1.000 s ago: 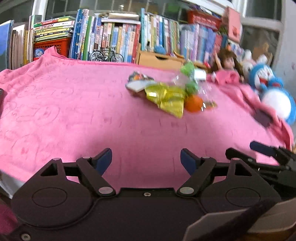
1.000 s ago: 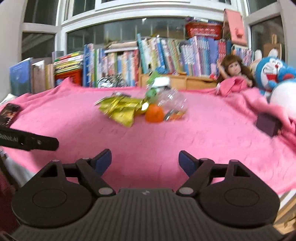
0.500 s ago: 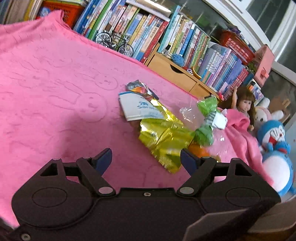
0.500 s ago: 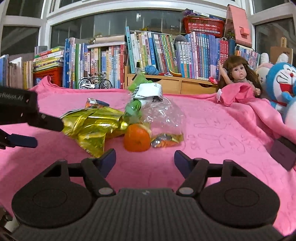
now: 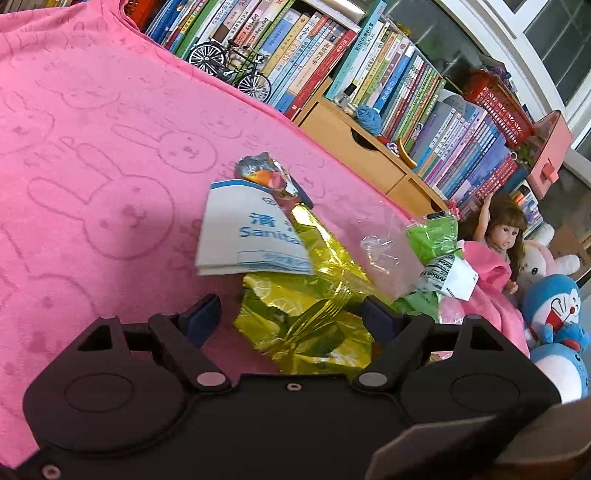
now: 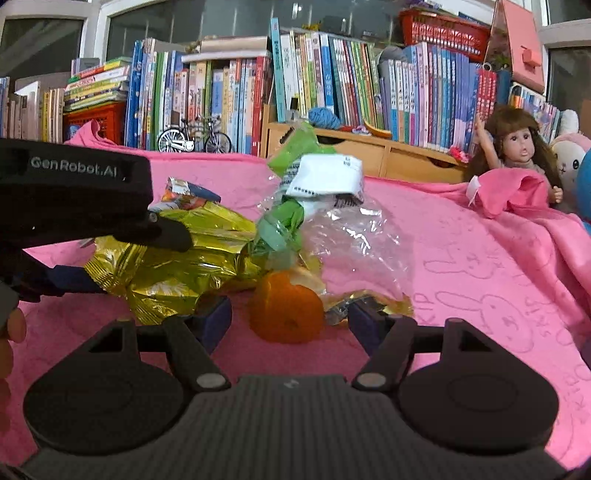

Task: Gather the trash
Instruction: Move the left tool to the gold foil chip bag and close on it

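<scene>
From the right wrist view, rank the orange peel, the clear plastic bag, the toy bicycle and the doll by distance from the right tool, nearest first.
1. orange peel: between the right tool fingers, on the blanket.
2. clear plastic bag: just behind the peel, slightly right.
3. doll: far right, at the blanket's back edge.
4. toy bicycle: back left, against the books.

Pink blanket (image 5: 92,155) embossed with rabbits, rows of upright books (image 6: 332,85) at twelve o'clock, miniature bicycle (image 6: 194,136) in front of them, wooden drawer unit (image 6: 388,155), blue yarn ball (image 6: 323,118), brown-haired doll (image 6: 521,147) at two o'clock, blue plush toy (image 5: 554,306), red basket (image 6: 447,31)
</scene>
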Demonstrator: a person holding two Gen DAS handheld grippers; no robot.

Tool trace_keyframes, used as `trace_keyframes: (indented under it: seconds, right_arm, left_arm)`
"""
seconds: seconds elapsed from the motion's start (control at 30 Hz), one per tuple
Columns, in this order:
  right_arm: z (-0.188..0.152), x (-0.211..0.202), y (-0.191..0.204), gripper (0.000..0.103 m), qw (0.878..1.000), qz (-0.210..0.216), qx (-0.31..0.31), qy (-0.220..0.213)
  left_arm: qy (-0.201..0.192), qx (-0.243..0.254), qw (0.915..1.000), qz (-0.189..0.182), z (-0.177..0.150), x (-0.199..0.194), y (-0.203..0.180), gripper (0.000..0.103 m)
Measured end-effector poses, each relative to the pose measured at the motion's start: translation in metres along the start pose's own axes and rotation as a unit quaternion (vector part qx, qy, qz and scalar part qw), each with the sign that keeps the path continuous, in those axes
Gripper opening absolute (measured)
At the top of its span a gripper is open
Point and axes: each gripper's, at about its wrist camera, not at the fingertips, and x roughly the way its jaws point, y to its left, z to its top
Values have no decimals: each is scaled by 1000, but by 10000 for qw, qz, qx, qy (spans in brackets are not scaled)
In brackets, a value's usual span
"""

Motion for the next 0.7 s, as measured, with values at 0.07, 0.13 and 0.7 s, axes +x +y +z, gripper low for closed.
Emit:
trace_keyframes:
  seconds: [0.07,0.13,0.7]
  right_arm:
    - [0,2,-2,80,10000,36,45,54]
    - [-1,1,-4,80,9999,106,117,44]
    - [-23,-49,-6,44,9971,662,-103,-362]
  left_arm:
    - [-7,55,10000,-50,-2,2,-3,74]
    - [16,55,9999,-138,-5,0,-4,62]
    - [-478,1188,9896,-656,-28,-94,3,18]
